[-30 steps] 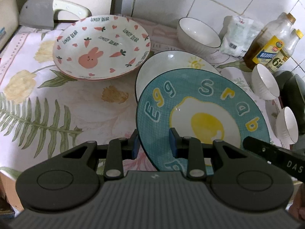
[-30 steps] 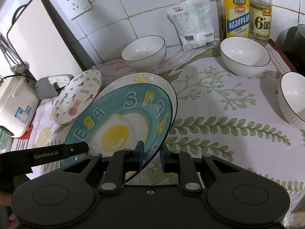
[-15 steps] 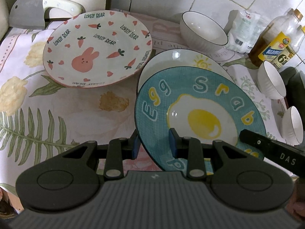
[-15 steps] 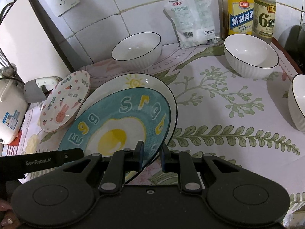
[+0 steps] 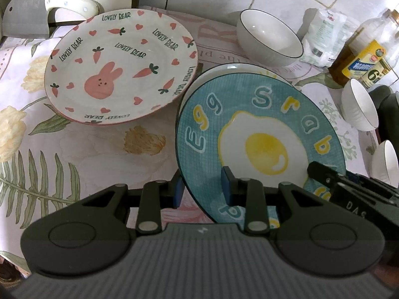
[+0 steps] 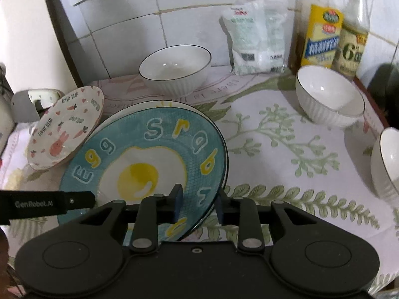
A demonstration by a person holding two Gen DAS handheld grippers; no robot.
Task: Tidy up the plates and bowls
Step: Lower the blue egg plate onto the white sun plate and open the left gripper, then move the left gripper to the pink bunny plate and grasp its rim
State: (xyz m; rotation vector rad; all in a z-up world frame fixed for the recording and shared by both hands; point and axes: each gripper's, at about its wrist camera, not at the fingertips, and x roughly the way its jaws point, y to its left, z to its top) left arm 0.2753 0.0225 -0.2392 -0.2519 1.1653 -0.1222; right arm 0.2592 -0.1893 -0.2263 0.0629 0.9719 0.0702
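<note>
Left gripper (image 5: 202,189) straddles the near-left rim of the teal egg plate (image 5: 259,134), jaws parted, blue pads clear of the rim. Right gripper (image 6: 198,205) the same on the near-right rim, also unclenched; its body reads "GenRobot.AI" (the other shows "DAS"). Plate lettering "Egg" and "Srab", lying on the white sun plate (image 6: 159,106) on the floral cloth (image 5: 87,149). Beside it, rabbit plate (image 5: 119,67), "LOVELY BEAR" repeated. Farther back, white bowl (image 6: 174,71), salt bag (image 6: 254,37), two bottles (image 6: 331,30), one marked "6°".
</note>
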